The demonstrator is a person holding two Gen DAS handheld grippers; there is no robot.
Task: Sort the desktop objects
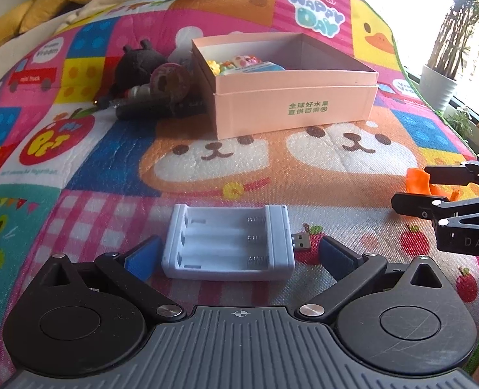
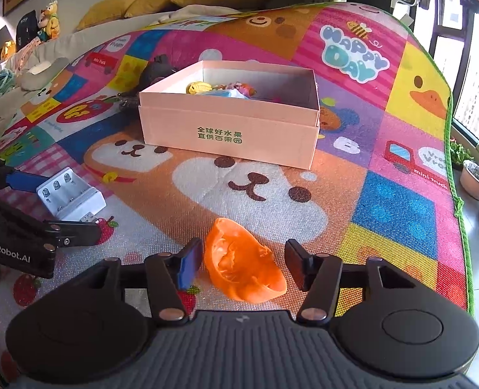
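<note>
On cartoon play mat (image 1: 304,175), near edge: left gripper (image 1: 239,253) spread wide, straddling white battery charger (image 1: 228,243), pads not yet touching — apparently lined up for pickup. Right gripper (image 2: 242,264) likewise spread around orange peel (image 2: 244,264), left pad just beside it, nothing gripped. Pink box (image 2: 233,129) at 12 o'clock, partly filled with small toys — likely sorting target. Dark plush pile (image 1: 152,81) at 10 o'clock from left gripper, beside box. USB plug (image 1: 301,241) juts at charger's 3 o'clock, near right pad — may snag on closing.
</note>
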